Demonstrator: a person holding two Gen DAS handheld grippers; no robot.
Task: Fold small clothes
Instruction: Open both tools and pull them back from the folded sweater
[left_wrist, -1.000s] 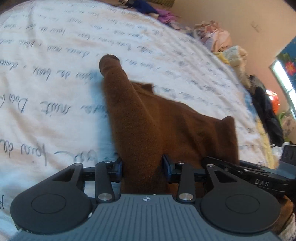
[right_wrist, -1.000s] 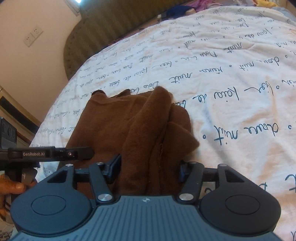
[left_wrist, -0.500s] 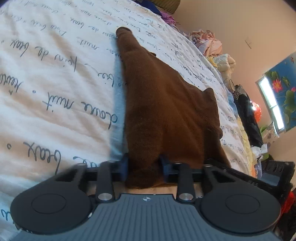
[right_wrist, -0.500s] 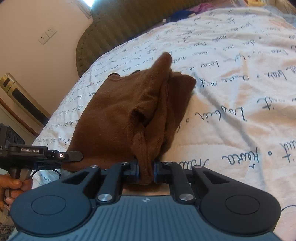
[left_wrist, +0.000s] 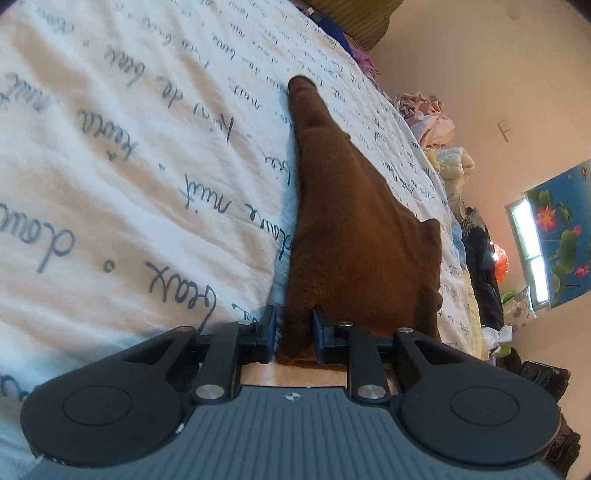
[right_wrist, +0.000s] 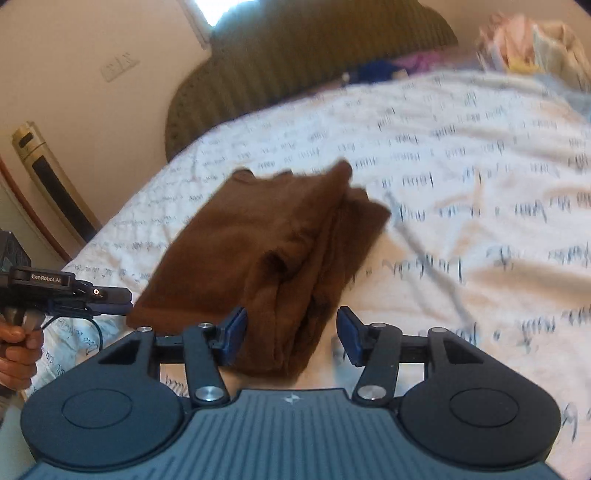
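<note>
A brown knit garment (left_wrist: 351, 229) lies stretched along the white script-printed bedsheet (left_wrist: 129, 166), one narrow end pointing far away. My left gripper (left_wrist: 295, 334) is shut on its near edge. In the right wrist view the same garment (right_wrist: 258, 236) lies folded, with a thick bunched fold at its right side. My right gripper (right_wrist: 291, 332) is open, its blue pads wide apart on either side of that fold's near end. The left gripper (right_wrist: 74, 291), held by a hand (right_wrist: 14, 343), pinches the garment's near left corner.
An olive ribbed headboard (right_wrist: 314, 48) stands at the bed's far end. Piles of pastel clothes (left_wrist: 432, 118) lie along the bed's far edge. A tall gold appliance (right_wrist: 48, 184) stands by the wall at left. A window (left_wrist: 528, 240) is at right.
My right gripper has let go of the bunched fold and its fingers have spread wide. The left gripper stays shut on the garment's edge, and the garment lies longer and flatter.
</note>
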